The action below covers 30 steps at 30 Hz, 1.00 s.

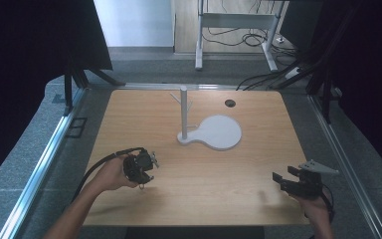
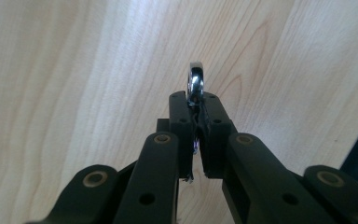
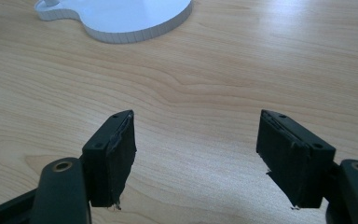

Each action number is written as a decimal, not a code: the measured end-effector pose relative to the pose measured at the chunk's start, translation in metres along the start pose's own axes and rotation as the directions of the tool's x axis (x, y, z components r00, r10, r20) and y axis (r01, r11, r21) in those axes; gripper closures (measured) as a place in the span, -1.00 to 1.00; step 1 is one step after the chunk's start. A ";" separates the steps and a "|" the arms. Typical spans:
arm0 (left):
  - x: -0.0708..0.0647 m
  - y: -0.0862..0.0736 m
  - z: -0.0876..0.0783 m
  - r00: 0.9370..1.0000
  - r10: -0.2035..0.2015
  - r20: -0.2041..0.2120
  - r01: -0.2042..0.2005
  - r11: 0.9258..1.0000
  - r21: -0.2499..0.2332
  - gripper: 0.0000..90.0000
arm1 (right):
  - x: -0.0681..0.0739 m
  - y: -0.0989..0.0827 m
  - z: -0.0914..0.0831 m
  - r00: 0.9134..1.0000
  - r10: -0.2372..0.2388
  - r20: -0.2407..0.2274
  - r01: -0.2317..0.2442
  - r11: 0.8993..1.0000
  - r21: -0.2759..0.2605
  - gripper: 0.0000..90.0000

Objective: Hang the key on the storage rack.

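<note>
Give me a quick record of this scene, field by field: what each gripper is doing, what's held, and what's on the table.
left gripper: shut on a shiny metal ring, which sticks out past the jaw tips
right gripper: open, nothing between the jaws, low over the table near its right front corner
white stand: upright post with short pegs on a flat round base, mid table, untouched
table: light wood

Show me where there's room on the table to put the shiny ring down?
Bare wood lies between the left gripper holding the shiny ring and the right gripper. The white stand crowds the table's middle.
</note>
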<state>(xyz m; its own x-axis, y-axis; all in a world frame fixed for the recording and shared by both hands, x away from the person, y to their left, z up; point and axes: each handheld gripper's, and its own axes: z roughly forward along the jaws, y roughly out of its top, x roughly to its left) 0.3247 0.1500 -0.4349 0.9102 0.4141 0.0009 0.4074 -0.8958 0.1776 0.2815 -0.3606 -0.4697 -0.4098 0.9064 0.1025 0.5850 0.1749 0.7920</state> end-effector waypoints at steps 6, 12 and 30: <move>0.007 0.000 -0.017 1.000 -0.015 -0.022 0.015 1.000 -0.019 0.91 | 0.000 -0.001 0.002 1.000 -0.003 -0.003 0.003 1.000 0.006 -0.36; 0.016 0.007 -0.028 1.000 -0.014 -0.028 0.014 1.000 -0.012 0.91 | 0.000 -0.001 0.004 1.000 0.002 -0.004 -0.002 1.000 0.009 -0.36; 0.056 0.045 -0.052 0.999 -0.043 -0.015 0.043 0.999 -0.016 0.91 | -0.001 -0.003 0.008 1.000 0.003 -0.013 -0.003 1.000 0.018 -0.36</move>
<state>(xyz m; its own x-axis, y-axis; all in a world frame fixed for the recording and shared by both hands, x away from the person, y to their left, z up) 0.3901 0.1412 -0.3758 0.8904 0.4550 0.0084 0.4451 -0.8745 0.1928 0.2853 -0.3590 -0.4772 -0.4170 0.9019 0.1125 0.5987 0.1794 0.7806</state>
